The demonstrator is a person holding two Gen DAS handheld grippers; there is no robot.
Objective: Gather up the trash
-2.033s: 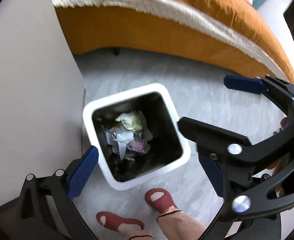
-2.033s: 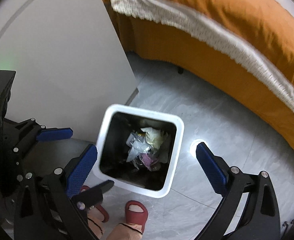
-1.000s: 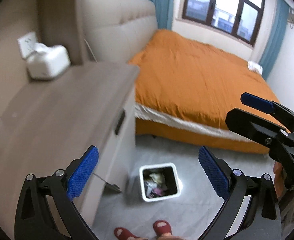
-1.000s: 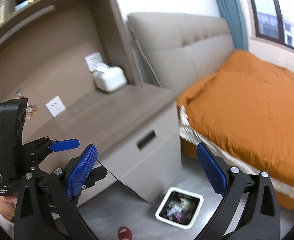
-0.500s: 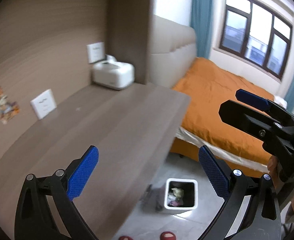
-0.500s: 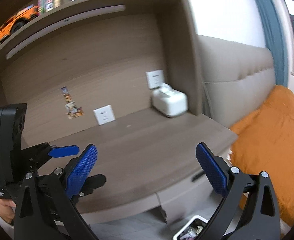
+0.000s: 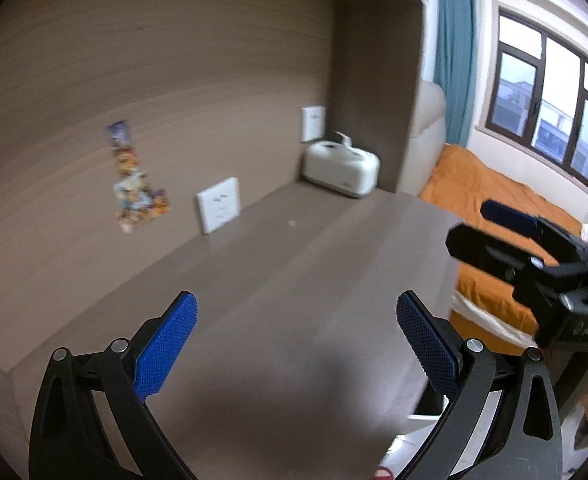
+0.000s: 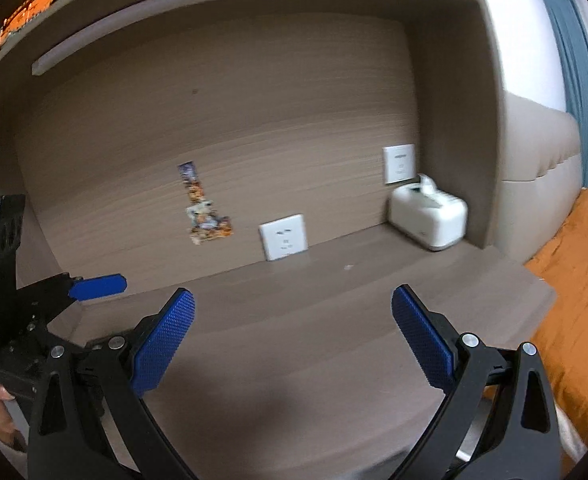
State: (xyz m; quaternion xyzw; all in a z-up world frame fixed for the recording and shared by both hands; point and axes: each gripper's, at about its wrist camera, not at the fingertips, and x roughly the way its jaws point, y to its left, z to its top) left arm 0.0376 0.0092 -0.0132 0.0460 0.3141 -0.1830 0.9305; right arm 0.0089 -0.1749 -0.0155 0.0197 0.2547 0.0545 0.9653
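Trash on show amounts to one tiny pale speck [image 7: 291, 223] lying on the brown desk top [image 7: 294, 272], out in the open between the lower wall socket [image 7: 218, 205] and the white tissue box [image 7: 340, 170]; what it actually is can't be told, since everything is blurred. The left gripper [image 7: 296, 304] is held above the near part of the desk with its jaws spread wide and nothing between the blue pads [image 7: 165, 344]. Same story for the right gripper [image 8: 292, 296]: jaws released, nothing gripped, pointed at the desk's back panel. The two grippers are held side by side, so each one's blue tip is caught at the edge of the other's view. The tissue box is tucked into the back right corner of the desk, just below a second socket [image 7: 313, 123]. A strip of colourful stickers [image 7: 133, 184] is stuck on the back panel, left of the lower socket. Off to the right, an orange bed [image 7: 494, 184] with a padded beige headboard [image 8: 542, 152] can be seen, plus a teal curtain [image 7: 452, 40] and a dark-framed window [image 7: 554, 112]. A bit of white [image 7: 418, 420] is visible past the desk's right edge at floor level, but it can't be identified.
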